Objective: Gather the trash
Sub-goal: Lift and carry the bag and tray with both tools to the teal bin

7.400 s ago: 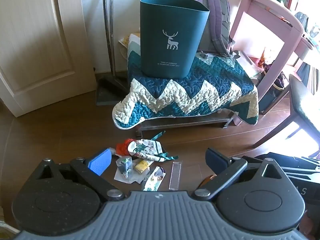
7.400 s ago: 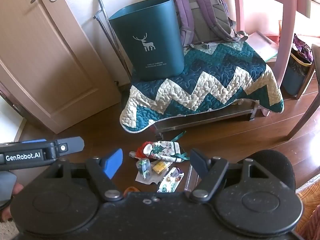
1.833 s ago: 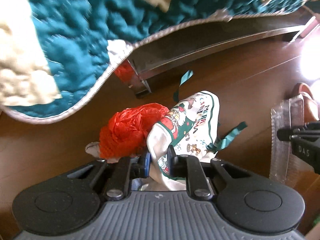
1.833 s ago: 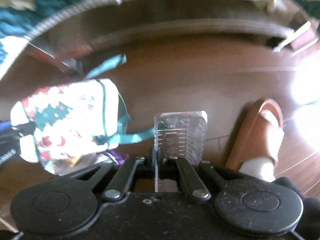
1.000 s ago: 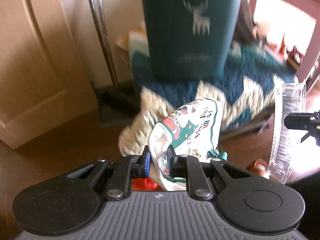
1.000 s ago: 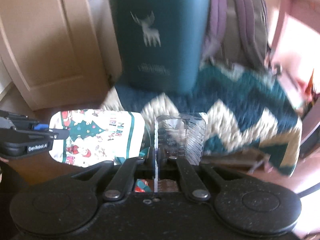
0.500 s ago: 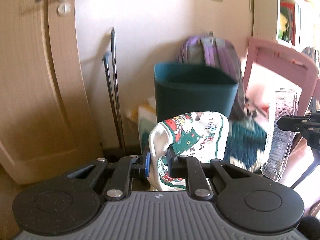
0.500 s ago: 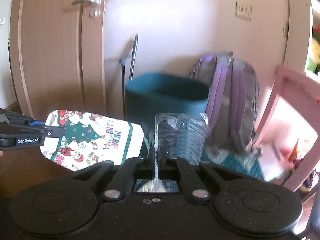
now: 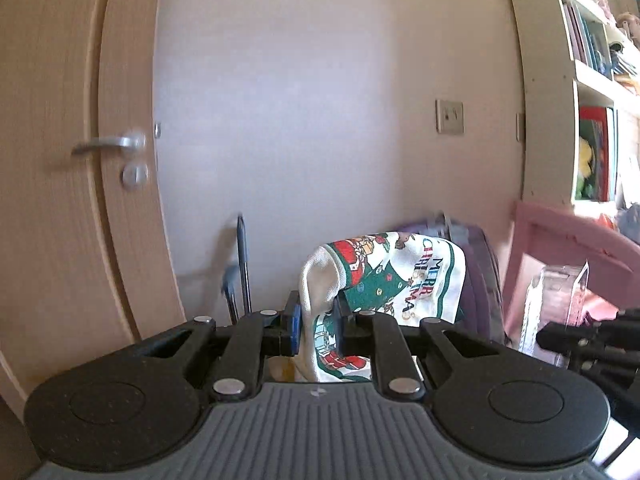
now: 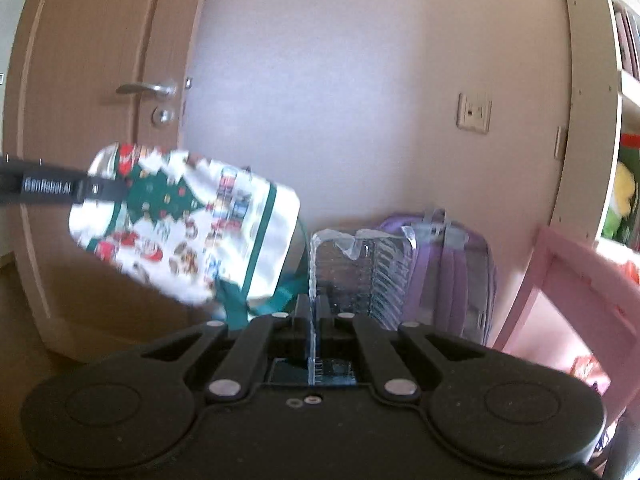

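My left gripper (image 9: 316, 322) is shut on a white Christmas-print bag (image 9: 384, 276) with green trim, held high in front of the wall. From the right wrist view the same Christmas-print bag (image 10: 188, 228) hangs at the left, green ribbons dangling, with the left gripper's fingers (image 10: 60, 190) gripping its edge. My right gripper (image 10: 314, 320) is shut on a clear plastic tray (image 10: 360, 272), standing upright between its jaws. That clear plastic tray (image 9: 556, 304) also shows at the right of the left wrist view. The teal bin is hidden below the frames.
A wooden door (image 9: 60, 160) with a metal handle (image 9: 108, 144) fills the left. A purple backpack (image 10: 448, 272) leans on the wall, a pink desk (image 9: 568, 240) and a bookshelf (image 9: 580, 100) stand at the right. Metal rods (image 9: 242, 264) lean by the door.
Both grippers have risen with the bag and the tray still held. The view has tipped up: the teal bin and quilt have dropped out of sight, wall and door handle now fill the frames.
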A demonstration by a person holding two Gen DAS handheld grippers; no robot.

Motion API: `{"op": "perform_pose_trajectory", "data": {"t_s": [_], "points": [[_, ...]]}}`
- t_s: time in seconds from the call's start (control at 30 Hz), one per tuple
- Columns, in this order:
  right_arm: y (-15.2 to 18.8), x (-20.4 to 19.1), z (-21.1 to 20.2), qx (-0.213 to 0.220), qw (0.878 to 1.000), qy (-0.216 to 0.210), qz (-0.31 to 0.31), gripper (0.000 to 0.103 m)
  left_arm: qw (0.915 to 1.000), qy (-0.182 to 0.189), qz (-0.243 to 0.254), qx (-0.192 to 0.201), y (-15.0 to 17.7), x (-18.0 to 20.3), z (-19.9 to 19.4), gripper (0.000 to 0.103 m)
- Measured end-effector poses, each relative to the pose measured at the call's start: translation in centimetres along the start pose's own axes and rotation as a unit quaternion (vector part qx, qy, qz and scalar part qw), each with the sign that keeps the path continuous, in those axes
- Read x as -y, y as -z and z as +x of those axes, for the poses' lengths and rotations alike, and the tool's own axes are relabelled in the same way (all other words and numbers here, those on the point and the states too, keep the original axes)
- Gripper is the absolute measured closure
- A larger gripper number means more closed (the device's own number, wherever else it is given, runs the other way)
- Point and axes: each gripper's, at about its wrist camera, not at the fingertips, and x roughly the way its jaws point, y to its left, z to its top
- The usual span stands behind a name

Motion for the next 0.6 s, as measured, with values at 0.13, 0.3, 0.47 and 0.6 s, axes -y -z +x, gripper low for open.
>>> {"op": "perform_pose_trajectory", "data": {"t_s": [0.13, 0.3, 0.47, 0.6], "points": [[-2.2, 0.6, 2.1, 0.016, 1.000, -0.002, 0.009, 0.102, 0.9998, -0.010, 0.015, 0.012, -1.8, 1.3, 2.9, 0.088], [-2.9, 1.7, 6.4, 0.020, 0.999, -0.007, 0.030, 0.102, 0.9990, -0.025, 0.038, 0.000, -1.6, 2.6, 7.8, 0.088], [-1.8, 2.8, 11.5, 0.002, 0.998, -0.005, 0.055, 0.102, 0.9973, -0.035, 0.059, -0.028, 0.4, 3.5, 13.0, 0.088], [0.0, 3.6, 14.8, -0.020, 0.997, -0.015, 0.079, 0.102, 0.9951, -0.026, 0.074, -0.060, 2.4, 4.4, 16.5, 0.088]]}}
